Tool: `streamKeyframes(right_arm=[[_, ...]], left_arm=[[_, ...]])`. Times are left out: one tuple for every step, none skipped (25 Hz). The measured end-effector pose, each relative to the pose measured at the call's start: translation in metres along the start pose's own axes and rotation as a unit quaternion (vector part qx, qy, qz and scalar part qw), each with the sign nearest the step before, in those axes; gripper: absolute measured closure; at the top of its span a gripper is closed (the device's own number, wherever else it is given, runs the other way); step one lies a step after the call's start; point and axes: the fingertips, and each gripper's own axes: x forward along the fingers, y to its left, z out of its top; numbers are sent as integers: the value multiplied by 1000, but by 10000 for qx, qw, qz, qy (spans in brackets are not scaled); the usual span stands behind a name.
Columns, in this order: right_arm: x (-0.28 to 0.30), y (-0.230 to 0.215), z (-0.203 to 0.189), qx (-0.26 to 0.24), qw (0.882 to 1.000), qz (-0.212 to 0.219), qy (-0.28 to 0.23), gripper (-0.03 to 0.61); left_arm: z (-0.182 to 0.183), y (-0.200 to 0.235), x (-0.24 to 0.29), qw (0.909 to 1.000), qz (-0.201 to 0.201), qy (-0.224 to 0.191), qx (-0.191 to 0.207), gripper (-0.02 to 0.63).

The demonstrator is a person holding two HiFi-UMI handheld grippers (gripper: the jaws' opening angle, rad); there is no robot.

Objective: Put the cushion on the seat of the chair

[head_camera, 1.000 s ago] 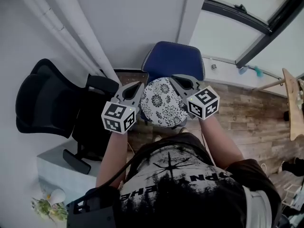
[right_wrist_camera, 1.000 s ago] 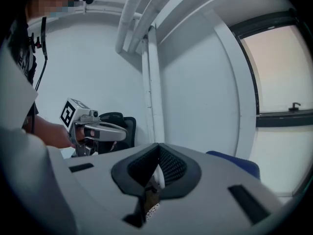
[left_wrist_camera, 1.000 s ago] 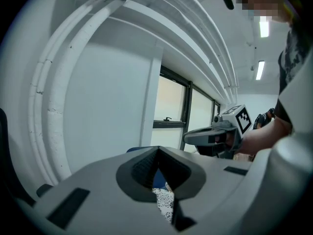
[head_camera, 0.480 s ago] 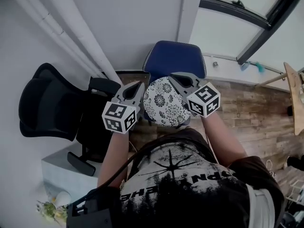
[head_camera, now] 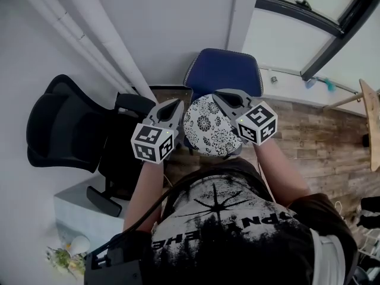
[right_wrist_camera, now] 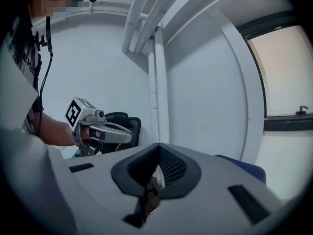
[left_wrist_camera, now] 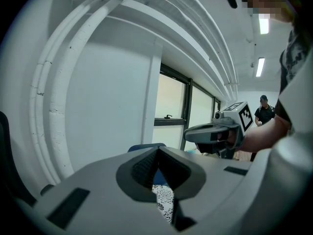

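A round cushion (head_camera: 208,126) with a black-and-white flower print hangs between my two grippers, in front of the blue chair (head_camera: 222,73). My left gripper (head_camera: 176,104) is shut on the cushion's left edge. A strip of the print (left_wrist_camera: 164,203) shows below its jaws in the left gripper view. My right gripper (head_camera: 218,95) is shut on the cushion's right edge, with a bit of pale fabric (right_wrist_camera: 156,176) pinched between its pads. The chair's blue back (left_wrist_camera: 146,147) rises just beyond the left gripper's jaws. Most of the seat is hidden under the cushion.
A black office chair (head_camera: 59,126) stands close on the left, against the white wall with its pipes (head_camera: 89,40). A low pale box (head_camera: 77,209) with flowers on it sits at the lower left. Wooden floor (head_camera: 309,135) lies to the right. A person (left_wrist_camera: 264,112) stands far off.
The grippers hold the cushion in nearly the same spot before the blue chair. Only the head view has shifted a little.
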Motion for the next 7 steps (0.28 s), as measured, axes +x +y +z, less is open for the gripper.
streamKeyframes(right_arm=[[0,0,0,3,10000,0,-2,560],[-1,0,0,8,10000,2,-7,560],[-1,0,0,13,10000,7,-13,560],[-2,0,0,17,10000,15,-18,560],[-3,1,0,21,10000,23,-21,560],[-4,2,-1,24,10000,30,-22,560],[-5,3,-1,27,10000,37,-24,560]], left_arm=[[-1,0,0,10000,4,9,-3,598],[-2,0,1,10000,6,23,-6,598],[-3,-1,2,10000,7,42,-11,598],[-5,-1,2,10000,6,62,-17,598],[-6,-2,2,10000,3,81,-21,598],[-8,-3,2,9999,1,99,-23,598],[-10,-5,2,9999,-2,116,-24,598]])
